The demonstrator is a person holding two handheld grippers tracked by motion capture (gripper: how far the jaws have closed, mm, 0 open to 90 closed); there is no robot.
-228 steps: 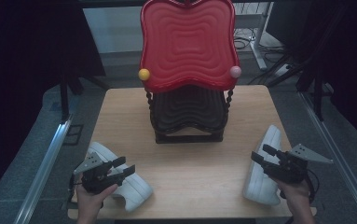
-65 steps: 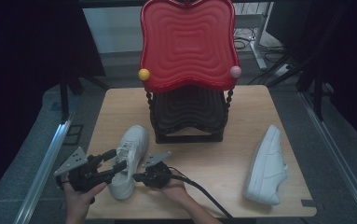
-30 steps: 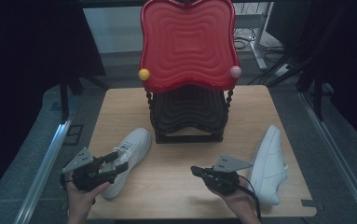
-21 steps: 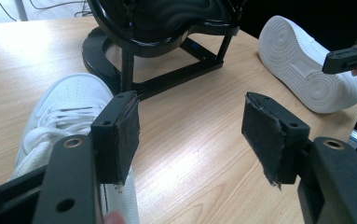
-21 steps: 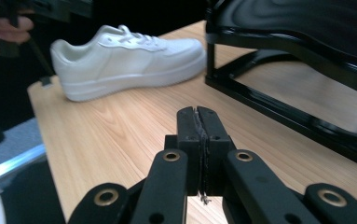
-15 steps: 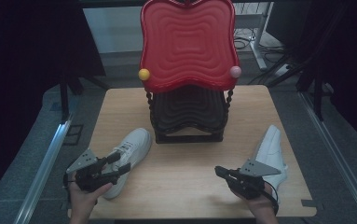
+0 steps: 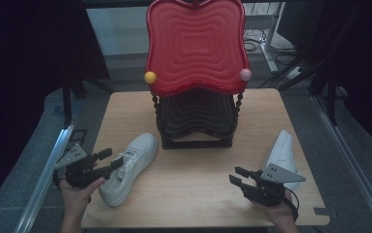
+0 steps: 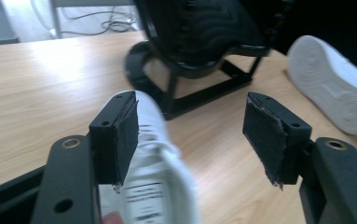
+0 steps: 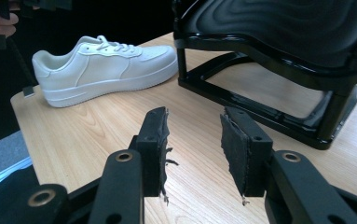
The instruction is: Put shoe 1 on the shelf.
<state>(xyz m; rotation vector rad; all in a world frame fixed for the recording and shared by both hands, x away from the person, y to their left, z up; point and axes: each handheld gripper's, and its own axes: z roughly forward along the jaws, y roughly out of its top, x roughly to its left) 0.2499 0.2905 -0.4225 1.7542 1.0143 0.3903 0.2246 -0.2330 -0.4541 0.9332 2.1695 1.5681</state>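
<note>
While the left gripper [image 7: 109, 159] sits at the heel end of the left shoe [image 7: 130, 165], that white shoe stands on its sole on the wooden table [image 7: 193, 191]. Its long line runs slantwise: the heel points to the near left corner and the toe points up toward the black stand [image 7: 195, 121] in the middle. The toe is just beside the stand's foot. In the left gripper view the jaws stand wide apart; one pad [image 8: 122, 135] is by the shoe's side and the other pad is out in the air, so nothing is squeezed.

On the other side, the right shoe [image 7: 283, 155] lies tipped on its side near the right edge of the table, with its long line running from near to far. The right gripper [image 7: 237, 175] is just beside it, pointing left over bare wood. Its jaws have just been opening and nothing is between them.

Between the two shoes there is a wide bare strip of table in front of the stand. The near edge is close to both hands.

The black stand has a wavy seat with nothing on it. A big red wavy tray [image 7: 196, 46] stands up behind it, with a yellow ball [image 7: 150, 77] and a pink ball [image 7: 245, 74] at its sides.
</note>
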